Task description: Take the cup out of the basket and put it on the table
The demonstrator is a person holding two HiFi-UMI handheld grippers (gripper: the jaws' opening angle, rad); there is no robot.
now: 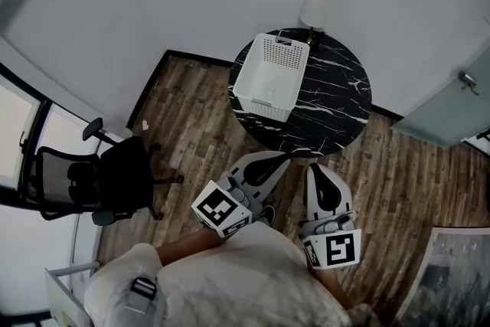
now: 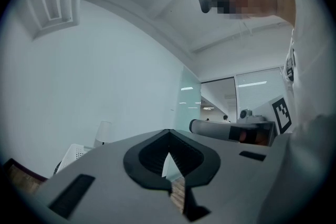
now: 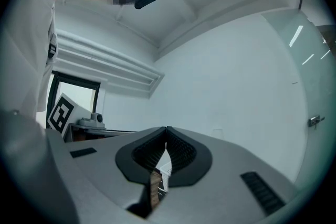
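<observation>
The left gripper [image 2: 168, 132] and right gripper [image 3: 166, 128] are both closed tip to tip, holding nothing. Well ahead of them the basket [image 1: 259, 106] sits on the table [image 1: 337, 96], and no cup can be made out inside. This looks like the approach stage: next, reach forward and open the jaws over the basket.

Left tongs [image 2: 168, 132] closed, empty, white basket [image 2: 71, 155] beyond them

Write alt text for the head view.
A white basket sits on a round black marble table, seen from above. Nearer the camera, the left gripper and right gripper point toward it, jaws together, over a wood floor; an office chair stands nearby.
</observation>
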